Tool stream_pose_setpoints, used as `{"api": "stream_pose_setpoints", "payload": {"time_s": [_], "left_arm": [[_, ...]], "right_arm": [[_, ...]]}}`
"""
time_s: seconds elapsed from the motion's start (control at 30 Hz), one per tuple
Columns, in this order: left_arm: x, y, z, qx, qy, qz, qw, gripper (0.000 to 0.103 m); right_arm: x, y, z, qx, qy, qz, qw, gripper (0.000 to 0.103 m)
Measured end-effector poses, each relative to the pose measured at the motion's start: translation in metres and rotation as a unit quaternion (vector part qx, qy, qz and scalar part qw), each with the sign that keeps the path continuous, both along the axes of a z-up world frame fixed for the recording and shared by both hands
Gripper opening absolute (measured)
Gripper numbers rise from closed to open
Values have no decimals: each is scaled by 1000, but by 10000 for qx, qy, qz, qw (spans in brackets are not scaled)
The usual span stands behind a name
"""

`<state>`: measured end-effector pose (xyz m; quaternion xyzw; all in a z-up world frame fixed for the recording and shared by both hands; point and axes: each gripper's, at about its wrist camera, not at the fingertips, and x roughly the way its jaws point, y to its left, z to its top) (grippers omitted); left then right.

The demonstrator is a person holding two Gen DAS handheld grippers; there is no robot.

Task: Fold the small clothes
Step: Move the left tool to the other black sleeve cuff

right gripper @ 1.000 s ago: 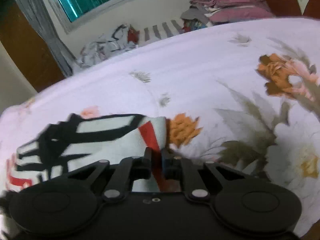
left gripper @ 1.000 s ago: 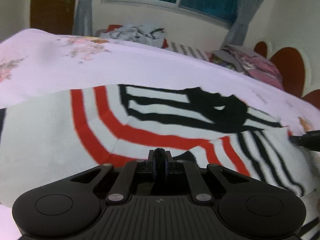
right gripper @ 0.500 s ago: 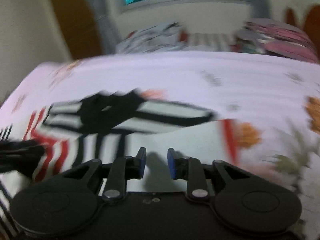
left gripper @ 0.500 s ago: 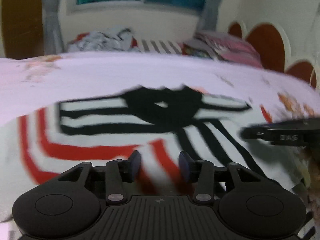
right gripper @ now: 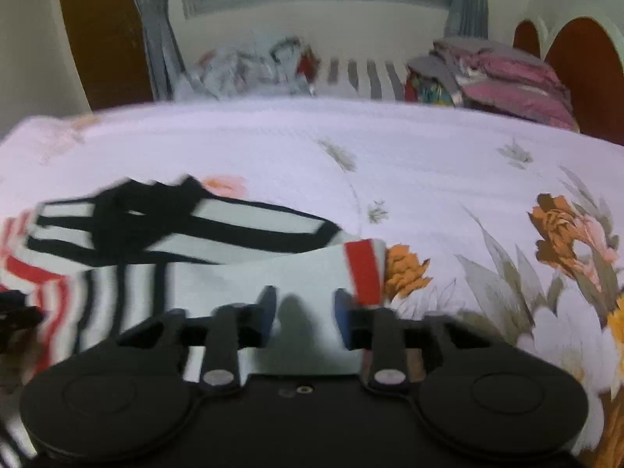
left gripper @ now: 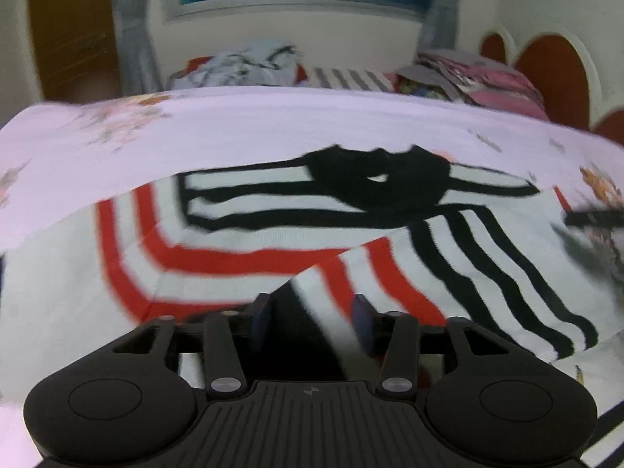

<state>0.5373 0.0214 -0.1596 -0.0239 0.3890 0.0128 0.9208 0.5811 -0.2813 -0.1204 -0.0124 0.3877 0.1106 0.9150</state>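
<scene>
Broadly, a pale lilac bedspread (right gripper: pixel 409 163) with a fine woven texture and printed orange flowers fills both views, its far edge curving across the upper half of each frame. On it lies the knit garment (left gripper: pixel 273 241) — soft white fabric banded in red and black stripes, with a solid black collar patch near upper centre of the left view and a red cuff at centre of the right view. Folded pink and grey laundry (right gripper: pixel 507 74) is stacked at upper right.

At bottom centre, the left gripper (left gripper: pixel 314 321) has its jaws spread over the striped cloth, pinching nothing; a second ago they were pressed together. The right gripper (right gripper: pixel 304 318) — also spread wide, wider than half a second ago — hovers over the white panel just beside the cuff.
</scene>
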Motion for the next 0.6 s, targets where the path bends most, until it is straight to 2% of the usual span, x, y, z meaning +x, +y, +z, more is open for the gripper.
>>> {"api": "stream_pose_setpoints", "payload": {"time_s": [0.03,0.1,0.23,0.37,0.43,0.47,0.53,0.6], "left_arm": [[-8,8,1,-94,-3,122,9999,68],[-31,26,2,-165,-8,386,9991,71],[-67,69,2,-72,163,675,9976,71],[-75,90,2,-87,137,615,9980,71],[-74,93,4,-177,62,555,9983,71],[-74,94,5,-210,16,510,9985,71],[-76,91,8,-217,-21,397,9990,71],[-80,89,12,-206,-83,292,9993,71]], "right_arm": [[-17,0,1,181,-25,9,9998,34],[-42,-2,3,361,47,-29,9993,32],[-85,4,1,174,71,-153,9997,32],[-98,9,-12,-258,101,-585,9979,30],[-97,4,-19,-51,185,-739,9971,29],[-97,6,-21,-107,194,-747,9970,29],[-98,14,-15,-225,248,-842,9959,29],[-108,16,-3,-49,103,-924,9957,30]]}}
